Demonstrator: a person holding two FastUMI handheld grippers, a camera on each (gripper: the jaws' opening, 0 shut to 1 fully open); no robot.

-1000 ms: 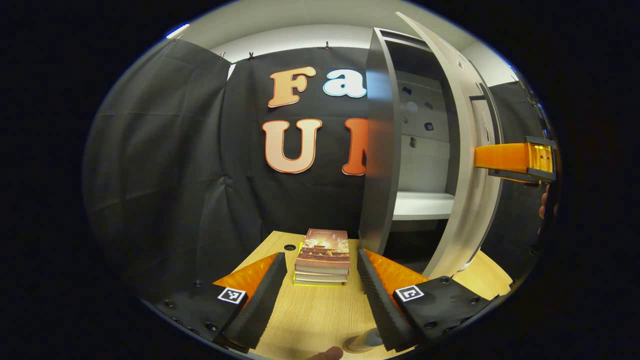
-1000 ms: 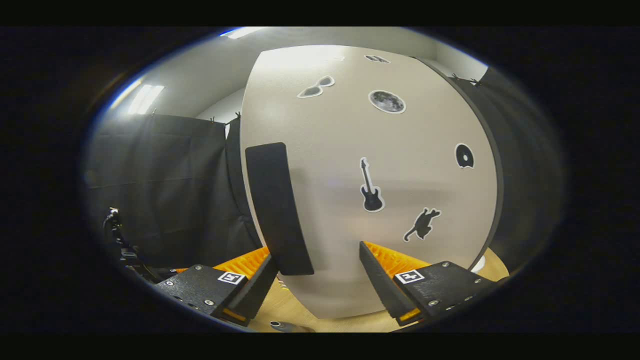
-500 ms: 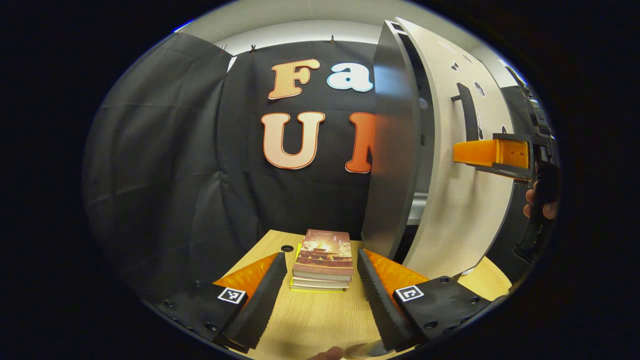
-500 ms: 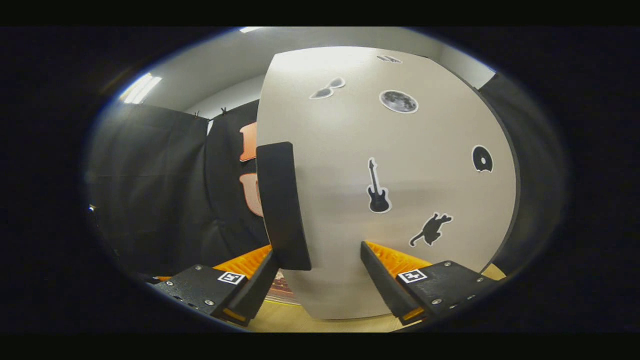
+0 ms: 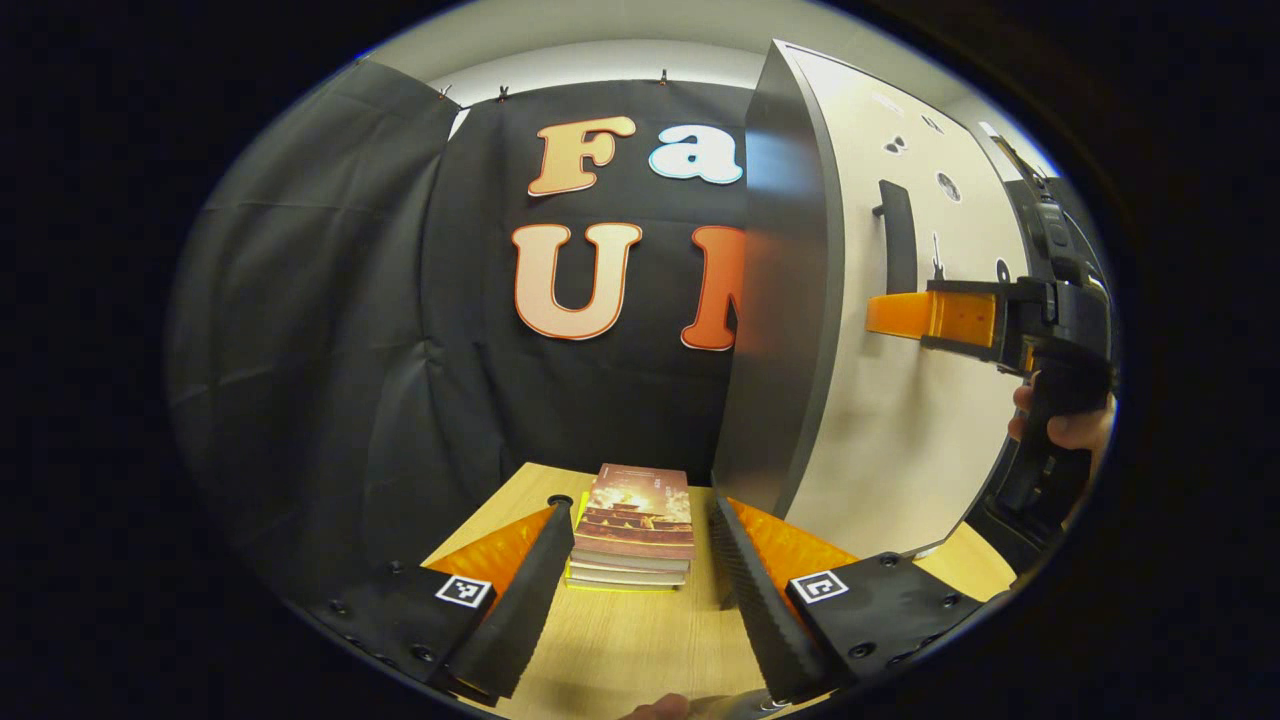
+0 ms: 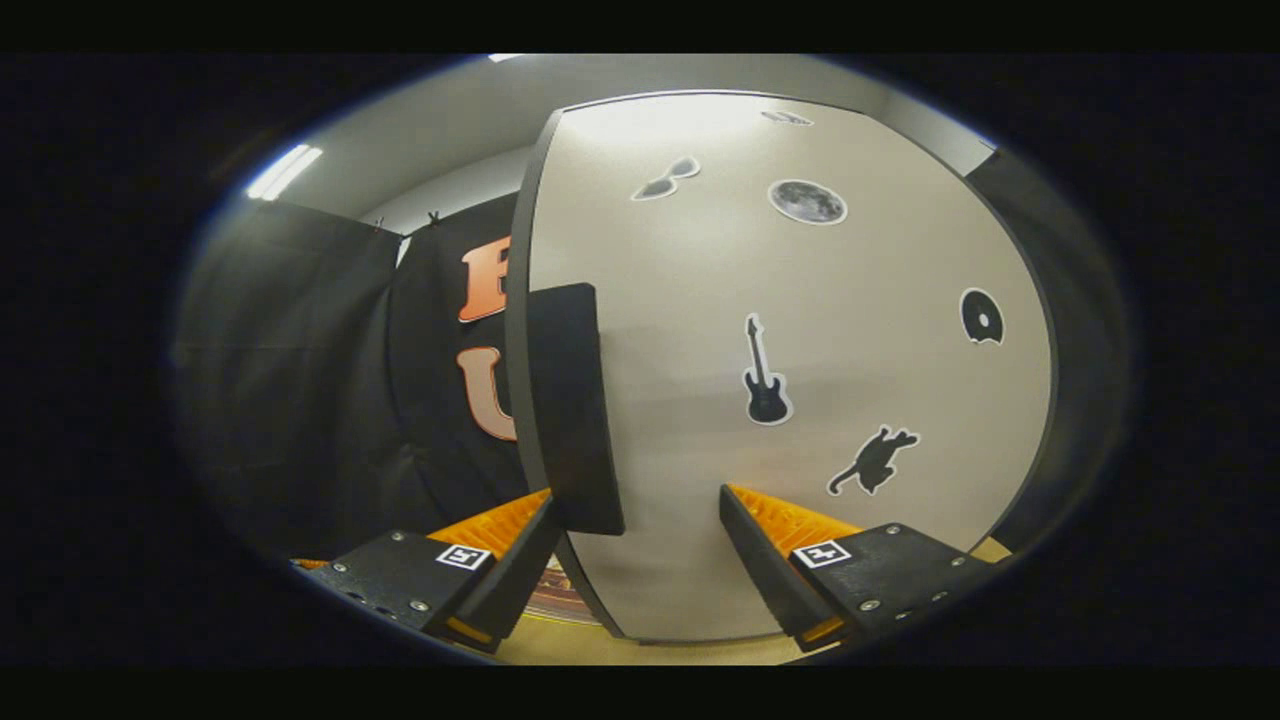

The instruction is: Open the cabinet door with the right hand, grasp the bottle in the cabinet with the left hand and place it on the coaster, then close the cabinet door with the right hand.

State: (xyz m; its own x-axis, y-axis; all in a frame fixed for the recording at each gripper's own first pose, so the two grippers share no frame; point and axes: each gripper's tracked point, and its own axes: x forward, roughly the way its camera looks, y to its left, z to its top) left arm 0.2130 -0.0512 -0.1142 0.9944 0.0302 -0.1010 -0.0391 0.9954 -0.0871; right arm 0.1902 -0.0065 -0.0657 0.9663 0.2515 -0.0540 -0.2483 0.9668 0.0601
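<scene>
The pale cabinet door point(image 5: 900, 440) with its stickers lies flush, or nearly so, against the dark cabinet side point(image 5: 780, 330). In the left gripper view my right gripper point(image 5: 900, 315), held by a hand point(image 5: 1070, 425), points at the door just below the black handle point(image 5: 897, 235). In the right gripper view that gripper point(image 6: 637, 505) is open and close to the door point(image 6: 800, 400), the handle point(image 6: 575, 400) above its left finger. My left gripper point(image 5: 640, 508) hangs open over the wooden table point(image 5: 640, 640). A silvery rounded top point(image 5: 735, 705), perhaps the bottle, peeks in at the bottom edge.
A stack of books point(image 5: 632, 520) lies on the table ahead of my left gripper, next to the cabinet's base. A small round hole point(image 5: 560, 499) sits in the tabletop near its back edge. Black cloth walls close the booth behind and to the left.
The door has swung from wide open to against the cabinet, hiding the inside shelf. My right gripper followed it inward. The left gripper stayed open and barely shifted.
</scene>
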